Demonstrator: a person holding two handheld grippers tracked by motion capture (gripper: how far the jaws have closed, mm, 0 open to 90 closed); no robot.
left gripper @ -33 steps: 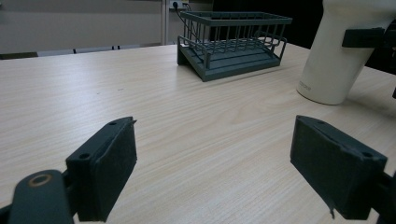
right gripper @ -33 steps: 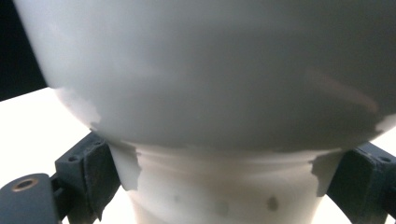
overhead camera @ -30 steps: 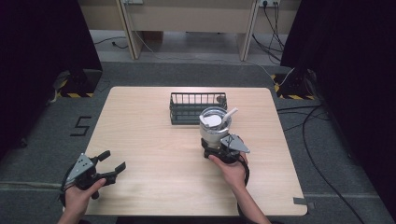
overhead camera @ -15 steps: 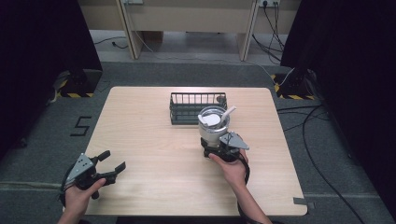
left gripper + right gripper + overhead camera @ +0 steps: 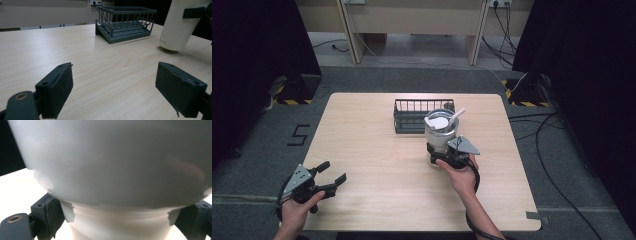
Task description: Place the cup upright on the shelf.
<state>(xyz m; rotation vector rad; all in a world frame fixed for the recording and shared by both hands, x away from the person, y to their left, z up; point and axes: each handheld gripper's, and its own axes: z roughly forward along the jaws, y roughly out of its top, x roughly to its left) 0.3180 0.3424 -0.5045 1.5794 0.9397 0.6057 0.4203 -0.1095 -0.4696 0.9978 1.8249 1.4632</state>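
At table centre, right gripper (image 5: 443,152) was clamped low on the tumbler (image 5: 439,131), rack (image 5: 412,116) at 11 o'clock; top-heavy, it could tip; left gripper (image 5: 331,177) gaped empty.

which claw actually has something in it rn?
The right claw: its jaws sit on either side of the white tumbler's lower body, in front of the wire rack. The left claw is open over bare table.

Wire basket (image 5: 422,115) at table (image 5: 362,150) far centre; tumbler (image 5: 440,134) just before its right end, tilted.
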